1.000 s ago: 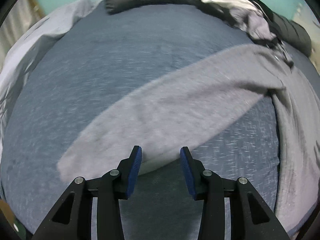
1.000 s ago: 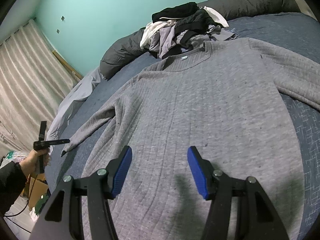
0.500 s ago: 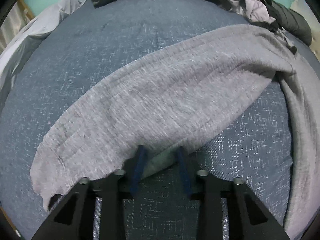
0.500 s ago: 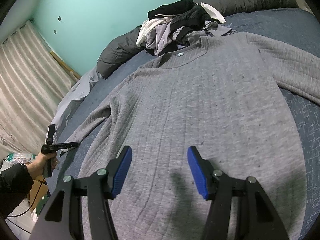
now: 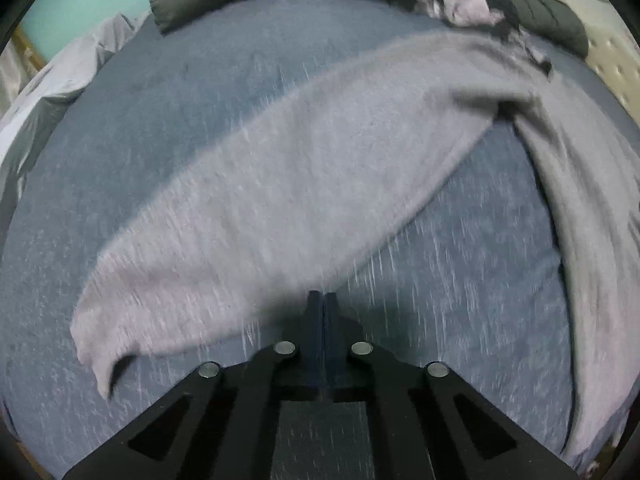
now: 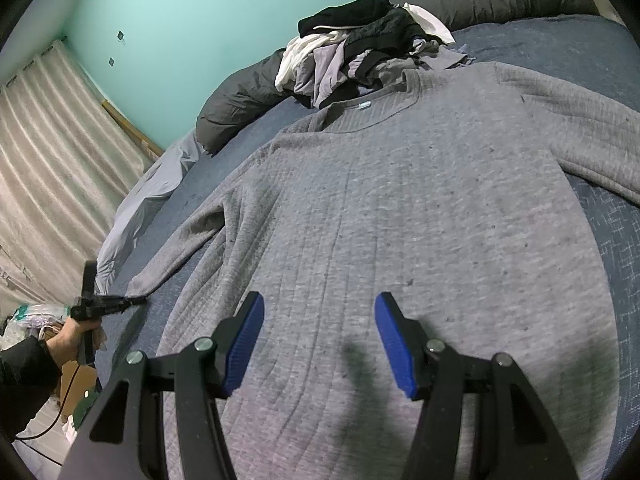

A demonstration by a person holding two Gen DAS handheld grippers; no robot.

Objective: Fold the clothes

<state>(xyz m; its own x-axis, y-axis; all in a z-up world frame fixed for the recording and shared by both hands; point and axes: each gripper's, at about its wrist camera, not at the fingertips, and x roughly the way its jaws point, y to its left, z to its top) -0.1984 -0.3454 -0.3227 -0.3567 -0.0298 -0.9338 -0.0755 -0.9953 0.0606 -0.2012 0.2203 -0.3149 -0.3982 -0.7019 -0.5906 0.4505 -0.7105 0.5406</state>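
Observation:
A grey long-sleeved sweater [image 6: 400, 220] lies spread flat, front up, on a blue bed [image 6: 560, 52]. Its left sleeve [image 5: 280, 200] stretches diagonally across the left wrist view, with the cuff [image 5: 100, 364] curled up at the lower left. My left gripper [image 5: 322, 300] is shut on the near edge of that sleeve, pads together on the fabric. In the right wrist view the same gripper [image 6: 136, 300] shows at the sleeve's end, held by a hand [image 6: 76, 332]. My right gripper [image 6: 320, 336] hovers open over the sweater's lower body, nothing between its blue pads [image 6: 248, 340].
A pile of dark, white and lilac clothes [image 6: 360, 48] sits just beyond the collar. Behind it runs a dark grey rolled duvet [image 6: 240, 96]. A pale sheet [image 5: 60, 80] hangs off the bed's left side, with a beige curtain [image 6: 48, 160] beyond.
My left gripper has sunk onto the sleeve's near edge and its jaws have gone from open to shut on the fabric. The right gripper has stayed put, still open.

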